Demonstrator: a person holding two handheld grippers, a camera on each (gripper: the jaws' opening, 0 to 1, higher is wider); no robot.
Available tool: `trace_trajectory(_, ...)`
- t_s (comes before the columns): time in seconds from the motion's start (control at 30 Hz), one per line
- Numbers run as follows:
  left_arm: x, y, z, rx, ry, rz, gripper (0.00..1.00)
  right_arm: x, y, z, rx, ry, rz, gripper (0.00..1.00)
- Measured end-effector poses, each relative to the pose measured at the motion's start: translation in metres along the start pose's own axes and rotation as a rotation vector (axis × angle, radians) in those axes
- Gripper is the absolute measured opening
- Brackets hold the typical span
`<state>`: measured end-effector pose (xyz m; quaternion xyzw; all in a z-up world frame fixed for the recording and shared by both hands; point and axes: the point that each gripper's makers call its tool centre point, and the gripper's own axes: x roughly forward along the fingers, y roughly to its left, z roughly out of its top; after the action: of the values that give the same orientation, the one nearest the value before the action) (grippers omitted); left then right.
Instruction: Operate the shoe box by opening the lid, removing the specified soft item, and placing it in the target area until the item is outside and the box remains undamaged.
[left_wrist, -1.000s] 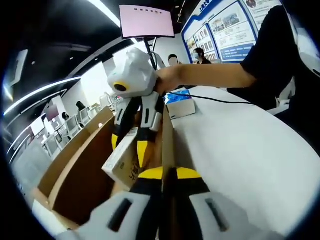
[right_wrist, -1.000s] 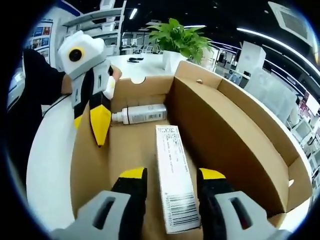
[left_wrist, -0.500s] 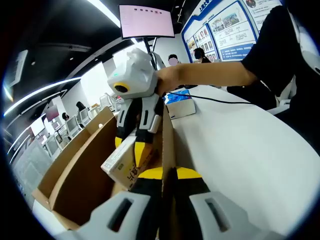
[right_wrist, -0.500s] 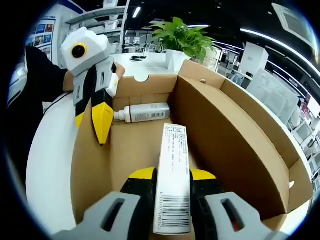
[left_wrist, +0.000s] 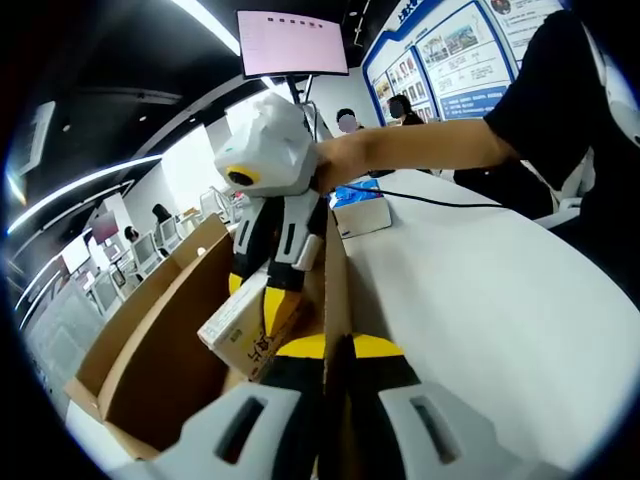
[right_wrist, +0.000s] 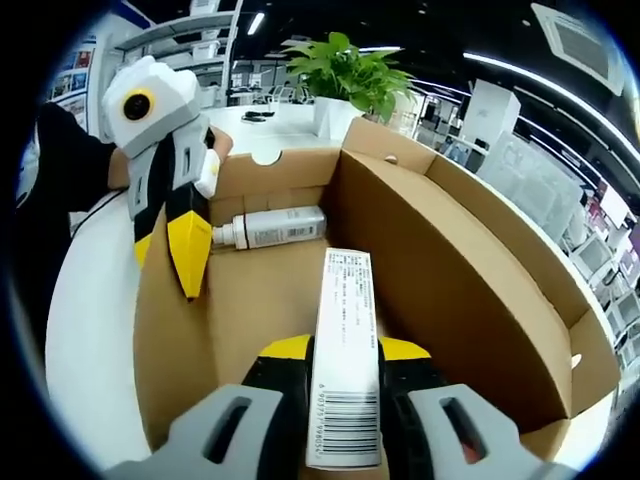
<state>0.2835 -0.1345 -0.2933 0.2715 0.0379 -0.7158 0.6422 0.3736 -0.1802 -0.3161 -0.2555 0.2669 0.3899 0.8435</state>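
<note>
White table (left_wrist: 480, 290), open cardboard shoe box (right_wrist: 450, 260), long white carton (right_wrist: 345, 350)

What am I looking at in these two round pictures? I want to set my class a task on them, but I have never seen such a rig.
A person holds a hand tool with a two-jaw claw in each hand, and a fisheye camera rides on each tool, looking along its jaws. In the right gripper view, the right claw is shut on a long white carton over an open cardboard box, which sits on a white table. A white bottle lies on the box floor. The left claw grips the box's side wall. In the left gripper view, that claw is pinched shut on the wall, with the right claw beyond holding the carton.
</note>
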Motion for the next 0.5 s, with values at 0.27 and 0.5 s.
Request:
trace_trajectory(0.27, -0.0009, -0.0001, -0.0008, 0.001, 0.001, 0.000, 0.06, -0.0033, -0.0042, 0.0033, 0.015, -0.012, -0.043, 0.22)
trace_trajectory(0.5, -0.0012, -0.0003, -0.0006, 0.000, -0.001, -0.001, 0.06, -0.0031, -0.0047, 0.0053, 0.045, 0.008, -0.051, 0.22)
